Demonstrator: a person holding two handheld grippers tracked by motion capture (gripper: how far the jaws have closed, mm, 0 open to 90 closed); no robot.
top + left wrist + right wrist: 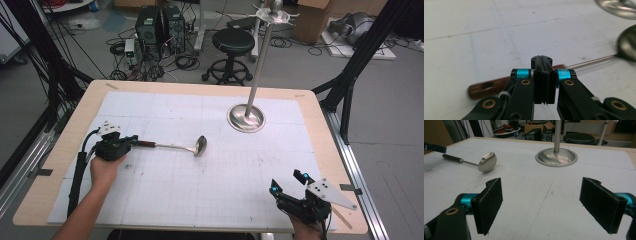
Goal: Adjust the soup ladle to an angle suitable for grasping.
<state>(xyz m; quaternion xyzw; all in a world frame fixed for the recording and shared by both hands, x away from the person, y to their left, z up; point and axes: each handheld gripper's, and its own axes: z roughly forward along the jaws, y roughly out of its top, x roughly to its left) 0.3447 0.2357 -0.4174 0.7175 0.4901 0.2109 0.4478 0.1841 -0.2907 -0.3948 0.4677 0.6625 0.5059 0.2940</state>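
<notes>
Steel ladle (192,146) could slip, since the left gripper (543,65) seems pressed together above its wooden handle (489,86), while the right gripper (290,186) gapes wide.

Both hand-held black two-jaw grippers, the left gripper (131,141) and the right gripper (287,183), have flat black pads, cyan collars and brass-coloured pivot rings. A grey three-cornered plate (331,193) tops the right one; a thick black cable (78,172) trails from the left.
</notes>
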